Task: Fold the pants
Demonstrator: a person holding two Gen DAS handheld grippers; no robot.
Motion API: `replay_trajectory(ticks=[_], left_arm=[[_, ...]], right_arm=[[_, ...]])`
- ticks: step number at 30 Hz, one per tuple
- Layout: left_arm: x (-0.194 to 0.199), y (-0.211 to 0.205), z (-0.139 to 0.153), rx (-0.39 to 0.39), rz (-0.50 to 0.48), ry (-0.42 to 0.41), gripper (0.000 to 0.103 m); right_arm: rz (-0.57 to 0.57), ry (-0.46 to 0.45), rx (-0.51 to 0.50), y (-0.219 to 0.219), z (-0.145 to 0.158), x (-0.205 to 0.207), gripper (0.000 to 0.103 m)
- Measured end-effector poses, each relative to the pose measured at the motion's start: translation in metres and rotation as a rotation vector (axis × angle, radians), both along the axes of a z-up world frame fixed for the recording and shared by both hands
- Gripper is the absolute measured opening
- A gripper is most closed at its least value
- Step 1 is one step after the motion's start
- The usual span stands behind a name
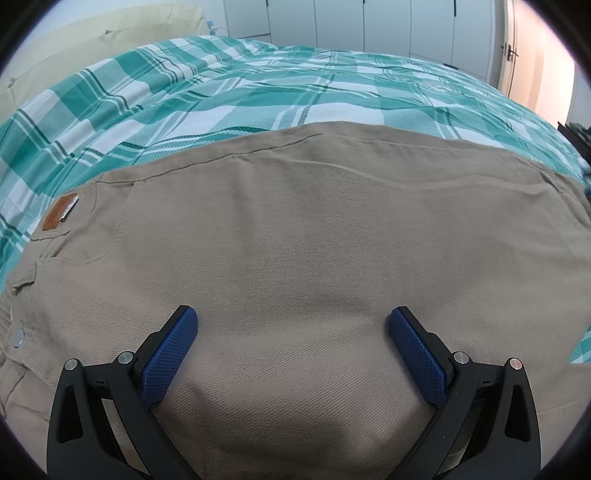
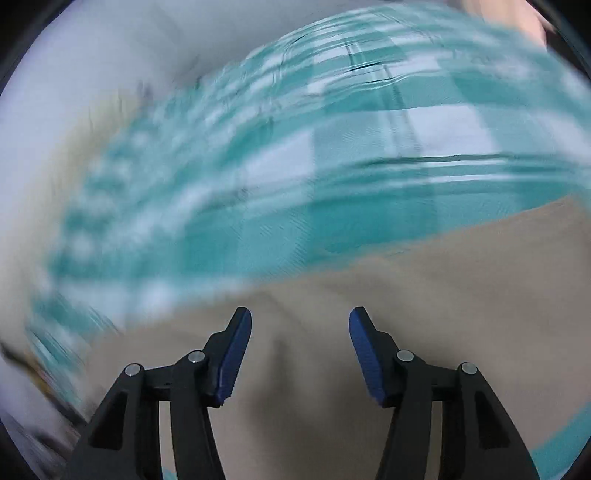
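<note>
Khaki pants lie flat on a bed, folded lengthwise, with a brown leather patch and a back pocket at the left end. My left gripper hovers open over the cloth, its blue pads wide apart with nothing between them. In the blurred right wrist view the same pants fill the lower part of the picture. My right gripper is open above the cloth, empty, with its blue pads apart.
A teal and white checked bedspread covers the bed beyond the pants. A cream headboard stands at the far left, white wardrobe doors at the back, and a door at the right.
</note>
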State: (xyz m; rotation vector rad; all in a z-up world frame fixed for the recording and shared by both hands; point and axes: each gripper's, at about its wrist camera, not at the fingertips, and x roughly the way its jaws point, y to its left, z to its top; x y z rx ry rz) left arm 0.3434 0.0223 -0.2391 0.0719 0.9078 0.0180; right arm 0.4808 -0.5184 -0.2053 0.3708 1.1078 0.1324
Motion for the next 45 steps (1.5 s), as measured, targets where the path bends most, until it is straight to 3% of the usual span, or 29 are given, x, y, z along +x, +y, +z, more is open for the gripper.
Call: replay_trajectory(ticks=[1,3,4,5,6,7,8,9,10,14,15,17,20,22,24,25,28,30,31,34,37,41,45], left_arm=[[0.0,0.0,0.0,0.001,0.0,0.0,0.102],[0.0,0.0,-0.001,0.004,0.0,0.001,0.102],[0.0,0.0,-0.001,0.005,0.0,0.002,0.102],[0.001,0.0,-0.001,0.006,0.001,0.002,0.102],[0.001,0.0,-0.002,0.006,0.001,0.004,0.102],[0.002,0.0,-0.002,0.007,0.001,0.004,0.102],[0.002,0.0,-0.002,0.008,0.002,0.005,0.102],[0.003,0.0,-0.002,0.011,0.003,0.005,0.102],[0.003,-0.001,-0.002,0.013,0.003,0.004,0.102],[0.004,-0.005,0.0,0.046,0.01,0.011,0.102],[0.004,-0.005,0.001,0.052,0.011,0.017,0.102],[0.007,-0.005,0.005,0.054,0.015,0.042,0.103],[0.002,-0.003,0.024,0.031,0.007,0.111,0.102],[-0.016,-0.006,0.045,-0.022,-0.039,0.114,0.102],[-0.043,-0.016,0.064,-0.055,-0.113,0.121,0.102],[-0.06,-0.022,0.067,-0.064,-0.153,0.142,0.102],[-0.109,-0.037,0.06,-0.034,-0.257,0.219,0.102],[-0.147,-0.041,0.037,0.114,-0.292,0.267,0.103],[-0.163,-0.036,0.028,0.147,-0.29,0.259,0.102],[-0.179,-0.012,0.034,0.073,-0.2,0.237,0.102],[-0.185,0.01,0.051,-0.001,-0.116,0.204,0.102],[-0.19,0.023,0.049,0.06,-0.092,0.173,0.102],[-0.203,0.032,0.03,0.072,-0.108,0.146,0.102]], right_arm=[[-0.004,0.038,-0.072,-0.017,-0.011,-0.008,0.053],[-0.104,0.042,-0.067,-0.074,-0.023,-0.025,0.025],[-0.202,0.028,-0.053,-0.108,-0.023,-0.036,0.006],[-0.342,0.027,-0.092,-0.144,-0.021,-0.05,0.006],[-0.411,0.03,-0.111,-0.159,-0.02,-0.058,0.007],[-0.503,0.04,-0.132,-0.182,-0.016,-0.073,0.014],[-0.539,0.04,-0.146,-0.191,-0.011,-0.083,0.031],[-0.548,0.027,-0.145,-0.194,-0.006,-0.092,0.039],[-0.532,0.004,-0.139,-0.189,0.003,-0.101,0.051],[-0.336,-0.029,-0.149,-0.132,0.028,-0.147,0.053],[-0.261,-0.055,-0.139,-0.113,0.034,-0.175,0.053],[-0.168,-0.097,-0.095,-0.074,0.036,-0.212,0.063],[-0.041,-0.071,-0.005,-0.003,0.024,-0.274,0.063],[0.065,-0.064,0.059,0.04,0.018,-0.304,0.063],[0.187,-0.035,0.013,0.078,0.01,-0.327,0.062],[0.241,-0.008,-0.069,0.093,0.003,-0.339,0.062],[0.2,0.068,-0.207,0.08,-0.011,-0.356,0.062],[0.116,0.115,-0.296,0.051,-0.013,-0.363,0.063],[0.048,0.145,-0.339,0.032,-0.013,-0.368,0.064],[-0.131,0.175,-0.403,-0.01,-0.009,-0.38,0.065],[-0.214,0.07,-0.33,-0.011,0.016,-0.385,0.066],[-0.103,-0.073,-0.257,0.052,0.037,-0.382,0.068],[0.033,-0.057,-0.206,0.116,0.019,-0.373,0.068]])
